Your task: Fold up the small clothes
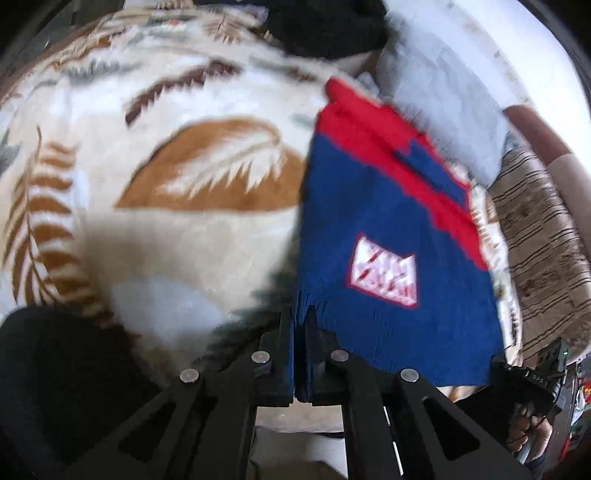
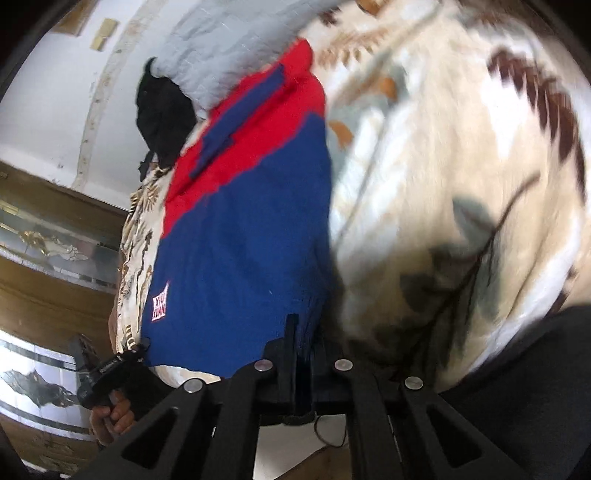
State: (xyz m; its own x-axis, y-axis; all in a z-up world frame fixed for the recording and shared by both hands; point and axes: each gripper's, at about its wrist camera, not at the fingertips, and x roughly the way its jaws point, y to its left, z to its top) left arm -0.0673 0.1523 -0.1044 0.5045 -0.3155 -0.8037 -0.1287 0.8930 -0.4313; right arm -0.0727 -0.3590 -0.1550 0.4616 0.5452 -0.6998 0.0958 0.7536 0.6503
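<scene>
**Both grippers clamped on the blue-and-red knit**

The left gripper (image 1: 301,317) is clenched on one near corner of the blue-and-red knitted garment (image 1: 388,221). The garment stretches over a leaf-patterned blanket (image 1: 166,229) on the bed, its red band at the far end. The right gripper (image 2: 303,328) pinches the garment's other near corner. A grey cloth (image 1: 443,96) lies beyond.

A bed covered by a cream blanket (image 1: 155,229) with brown leaf prints fills the frame's left. At the upper right, a grey pillow (image 1: 443,103) and a black garment (image 1: 325,29) lie on it.
</scene>
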